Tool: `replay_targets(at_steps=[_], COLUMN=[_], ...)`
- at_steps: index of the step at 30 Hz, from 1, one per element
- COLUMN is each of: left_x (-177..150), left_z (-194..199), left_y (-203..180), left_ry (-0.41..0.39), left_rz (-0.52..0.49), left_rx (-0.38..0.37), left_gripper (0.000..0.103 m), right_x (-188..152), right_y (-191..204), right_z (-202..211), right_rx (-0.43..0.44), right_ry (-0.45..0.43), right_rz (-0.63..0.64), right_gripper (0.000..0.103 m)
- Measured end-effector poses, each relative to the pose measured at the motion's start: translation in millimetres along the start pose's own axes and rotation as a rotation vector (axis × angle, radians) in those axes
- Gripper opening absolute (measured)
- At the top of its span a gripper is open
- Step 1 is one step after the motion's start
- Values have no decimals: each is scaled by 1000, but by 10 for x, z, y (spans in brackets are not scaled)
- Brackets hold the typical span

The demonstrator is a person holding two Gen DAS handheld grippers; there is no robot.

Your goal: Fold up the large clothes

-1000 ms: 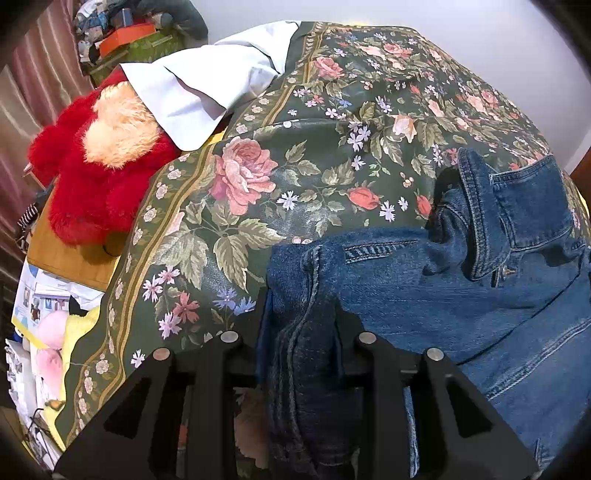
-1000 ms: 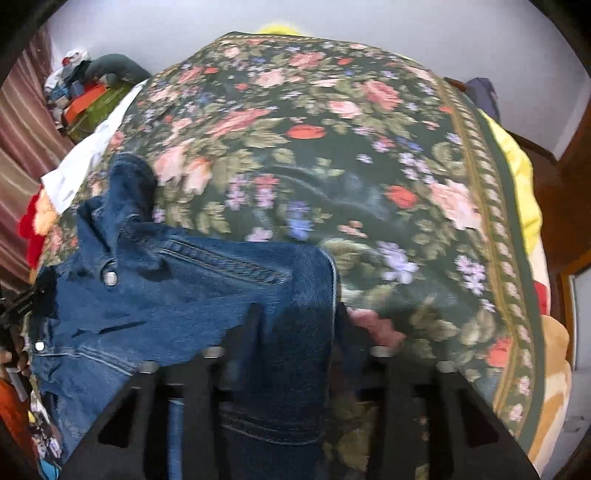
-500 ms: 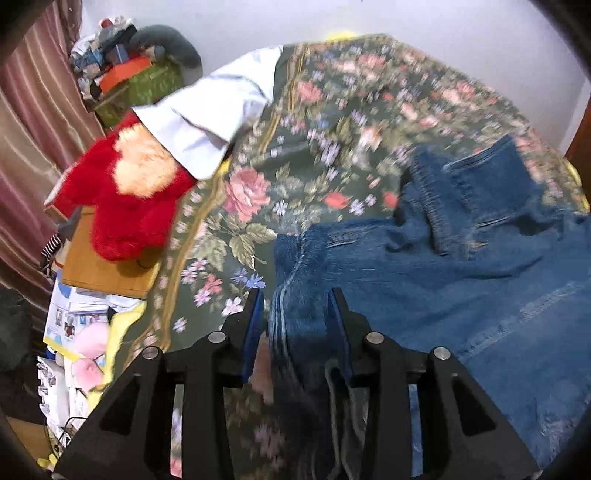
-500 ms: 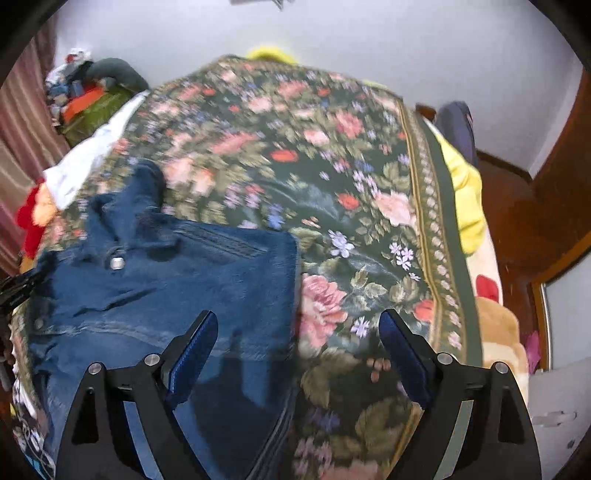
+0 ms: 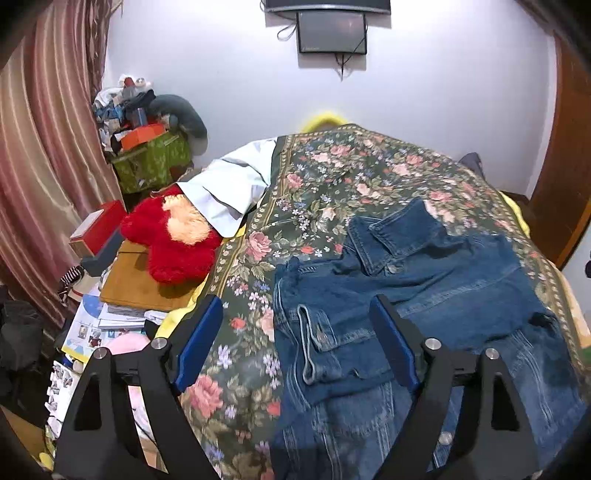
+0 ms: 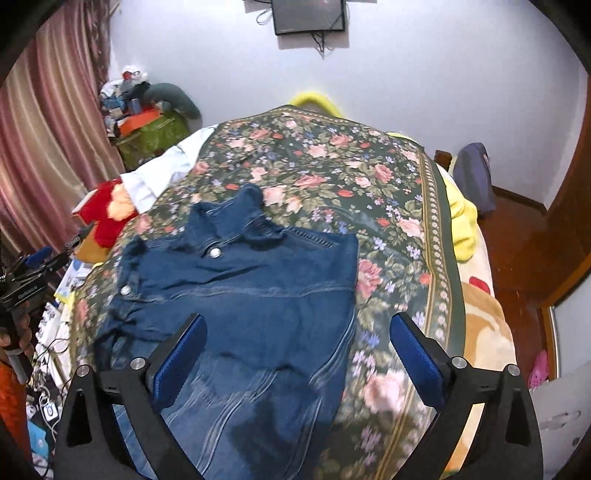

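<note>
denim jacket flat on the flowered bed, both grippers empty

while the denim jacket [image 5: 424, 295] lay spread across the flowered bedspread [image 5: 332, 177] on the bed, both grippers hung above it with nothing between their fingers. the left gripper [image 5: 295, 343] had its blue-padded fingers [image 5: 199, 339] spread wide, one over the flowered cloth and the other over the denim, above a buttoned flap at the jacket's left edge. the right gripper [image 6: 295, 354] stood just as wide, its fingers [image 6: 415, 363] straddling the jacket's right side and the bedspread beside it. in the right wrist view the jacket [image 6: 240, 295] showed its collar [image 6: 236, 210] turned toward the far wall, with two metal buttons [image 6: 215, 252] on its left part. the near part of the jacket looked paler and streaked.

beside the bed on the left sat a red plush toy [image 5: 173, 240] on a wooden board [image 5: 144, 284], touching a white cloth [image 5: 232, 184] that hung off the bed's corner. a striped pink curtain [image 5: 40, 166] covered the left wall, and a dark screen [image 5: 332, 33] was fixed high on the far wall. a yellow blanket [image 6: 461, 221] showed under the bedspread's right edge.
</note>
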State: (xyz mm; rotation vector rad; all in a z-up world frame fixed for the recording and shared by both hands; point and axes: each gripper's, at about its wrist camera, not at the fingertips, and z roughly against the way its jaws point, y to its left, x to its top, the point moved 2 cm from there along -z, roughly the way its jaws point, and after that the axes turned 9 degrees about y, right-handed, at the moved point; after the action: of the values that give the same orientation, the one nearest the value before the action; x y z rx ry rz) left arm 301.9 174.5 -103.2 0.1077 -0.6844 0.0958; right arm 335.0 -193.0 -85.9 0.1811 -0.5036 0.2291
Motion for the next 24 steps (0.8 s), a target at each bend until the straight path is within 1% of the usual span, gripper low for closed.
replay_targets(at_steps=[1, 2, 4, 7, 10, 16, 20, 24], left_x=[-57, -106, -259, -491, -798, -1554, -1959, -2216], left_z=[53, 90, 147, 145, 30, -307, -469, -562], left_y=[11, 25, 71, 141, 249, 532, 592, 604], left_ry=[4, 8, 13, 47, 123, 318, 412, 467], left_rz=[6, 15, 37, 51, 85, 203, 271, 331], left_rx=[-5, -12, -35, -32, -30, -50, -92, -143], left_gripper=[92, 94, 95, 95, 95, 95, 95, 95], right_x=[-73, -115, -268, -465, -726, -1220, -1508, -1652], right_y=[36, 47, 74, 61, 10, -66, -62, -24], right_z=[55, 76, 128, 143, 94, -56, -126, -203], right_rx=[8, 13, 25, 38, 52, 108, 177, 258], right_ry=[0, 2, 16, 40, 82, 182, 224, 244], right_rz=[3, 3, -5, -23, -54, -102, -158, -189], right_gripper=[100, 101, 101, 101, 101, 101, 101, 99])
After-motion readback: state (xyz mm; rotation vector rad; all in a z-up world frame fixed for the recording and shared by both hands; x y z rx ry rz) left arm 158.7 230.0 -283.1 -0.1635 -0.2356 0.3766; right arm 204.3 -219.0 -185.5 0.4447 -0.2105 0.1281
